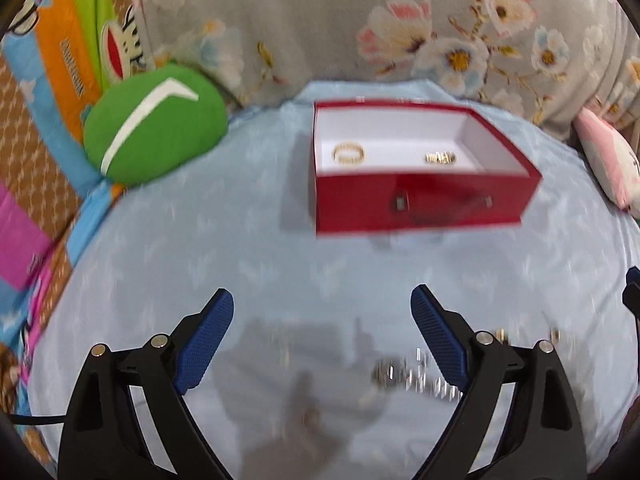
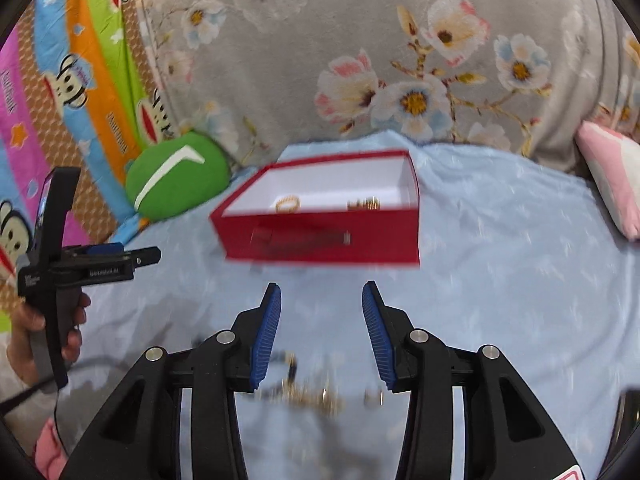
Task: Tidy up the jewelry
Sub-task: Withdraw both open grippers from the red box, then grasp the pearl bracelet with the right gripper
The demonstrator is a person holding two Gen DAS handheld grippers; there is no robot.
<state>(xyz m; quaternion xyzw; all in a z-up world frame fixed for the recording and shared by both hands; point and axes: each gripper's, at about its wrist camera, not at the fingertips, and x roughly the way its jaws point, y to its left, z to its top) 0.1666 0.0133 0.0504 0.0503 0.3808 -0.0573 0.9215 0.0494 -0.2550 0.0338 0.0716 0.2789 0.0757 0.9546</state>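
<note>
While open-topped, red box [image 1: 416, 204] long-axis crosswise

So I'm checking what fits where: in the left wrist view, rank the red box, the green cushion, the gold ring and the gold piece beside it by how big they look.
1. red box
2. green cushion
3. gold ring and gold piece: look alike and blurred, so unranked.

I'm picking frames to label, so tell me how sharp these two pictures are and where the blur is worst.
Left wrist view: motion blur smears the red box and the jewelry on the sheet; the left gripper stays crisp. Right wrist view: same smear on box and loose jewelry, right gripper sharp. Both bend at the edges.
</note>
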